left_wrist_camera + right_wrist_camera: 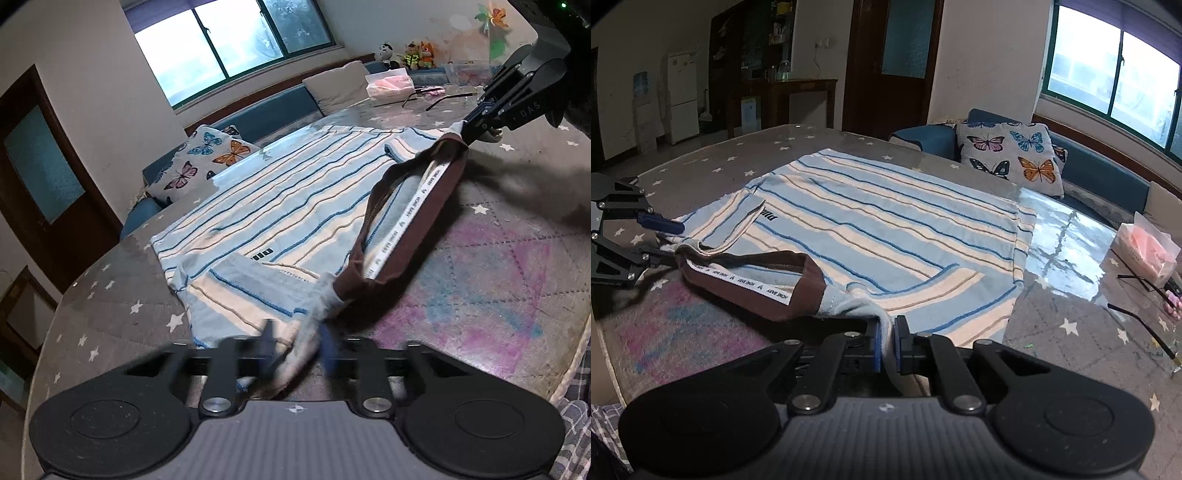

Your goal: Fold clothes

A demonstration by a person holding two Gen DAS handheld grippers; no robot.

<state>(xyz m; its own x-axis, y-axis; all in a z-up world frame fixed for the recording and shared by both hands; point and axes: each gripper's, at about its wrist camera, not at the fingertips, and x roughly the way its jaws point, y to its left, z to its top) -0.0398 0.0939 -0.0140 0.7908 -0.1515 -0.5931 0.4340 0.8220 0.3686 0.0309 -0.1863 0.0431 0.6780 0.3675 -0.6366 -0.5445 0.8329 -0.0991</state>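
The striped T-shirt (886,221) lies flat on the star-patterned table (701,162), soft, light and floppy, so both shoulder corners beside the brown collar (746,284) suit pinching: right gripper (886,345) clamps cloth, left gripper (297,347) nips it.

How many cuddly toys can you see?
3, in a row at the back of the room: a black-and-white panda on the left, a toy in a yellow vest in the middle, an orange toy on the right. More may be hidden.
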